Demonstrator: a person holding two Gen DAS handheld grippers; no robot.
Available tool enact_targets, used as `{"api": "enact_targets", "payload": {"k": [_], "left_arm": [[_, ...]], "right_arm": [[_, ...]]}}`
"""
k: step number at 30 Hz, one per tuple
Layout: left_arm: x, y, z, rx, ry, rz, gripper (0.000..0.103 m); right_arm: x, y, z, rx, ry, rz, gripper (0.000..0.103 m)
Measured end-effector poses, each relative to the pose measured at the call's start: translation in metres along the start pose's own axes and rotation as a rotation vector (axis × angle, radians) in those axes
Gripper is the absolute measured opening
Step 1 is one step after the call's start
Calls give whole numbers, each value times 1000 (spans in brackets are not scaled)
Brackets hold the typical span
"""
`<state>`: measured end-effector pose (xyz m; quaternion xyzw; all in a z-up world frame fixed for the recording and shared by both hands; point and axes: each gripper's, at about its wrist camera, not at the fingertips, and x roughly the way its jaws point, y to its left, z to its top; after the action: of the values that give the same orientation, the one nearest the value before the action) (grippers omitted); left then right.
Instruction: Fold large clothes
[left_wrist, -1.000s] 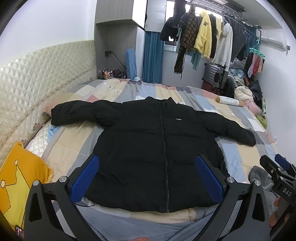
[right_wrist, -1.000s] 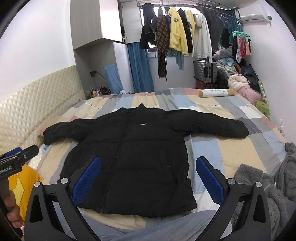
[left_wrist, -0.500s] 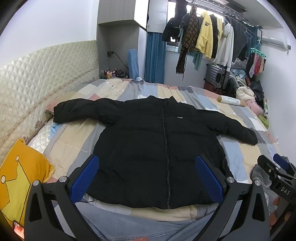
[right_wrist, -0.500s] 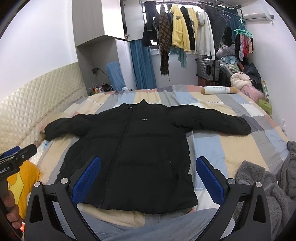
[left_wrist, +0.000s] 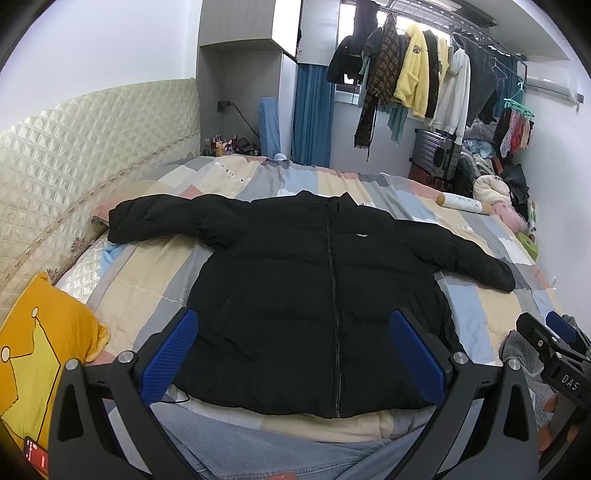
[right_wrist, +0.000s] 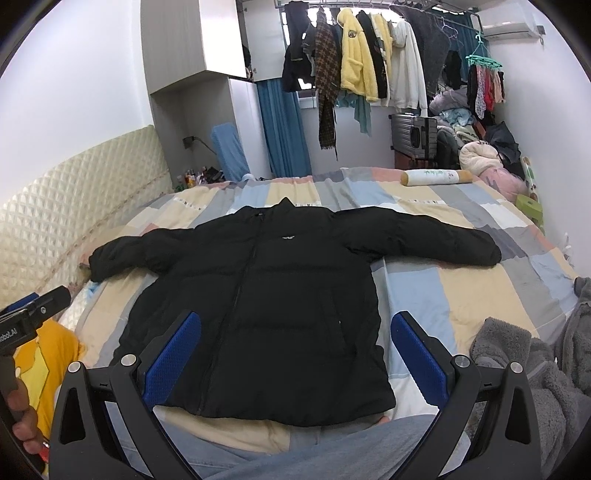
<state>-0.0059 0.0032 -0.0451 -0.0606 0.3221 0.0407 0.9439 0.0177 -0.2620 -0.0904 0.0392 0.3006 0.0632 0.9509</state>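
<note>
Hovering over the black puffer jacket (left_wrist: 325, 295), which lies flat and zipped on the patchwork quilt (right_wrist: 461, 295), collar away from the person, sleeves stretched out sideways. Both the left gripper (left_wrist: 295, 354) and right gripper (right_wrist: 295, 354) have fingers spread wide, holding nothing. Each sleeve runs crosswise from its gripper; the right one looks a bit nearer its sleeve, hard to say through the fisheye.

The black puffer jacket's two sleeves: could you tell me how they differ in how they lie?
On the black puffer jacket, the headboard-side sleeve ends by the quilted cream headboard; the other sleeve ends mid-bed on the patchwork bedspread. The headboard-side one looks more rumpled. Both spread outward, unfolded.
</note>
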Motion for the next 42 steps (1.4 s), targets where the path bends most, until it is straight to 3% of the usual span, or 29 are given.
{"api": "enact_targets", "payload": {"k": [25, 42], "left_arm": [[5, -4, -4, 8, 8, -4, 103], [25, -36, 59, 109, -128, -74, 103]], "right_arm": [[9, -3, -5, 16, 8, 10, 103], [41, -39, 45, 54, -46, -53, 103]]}}
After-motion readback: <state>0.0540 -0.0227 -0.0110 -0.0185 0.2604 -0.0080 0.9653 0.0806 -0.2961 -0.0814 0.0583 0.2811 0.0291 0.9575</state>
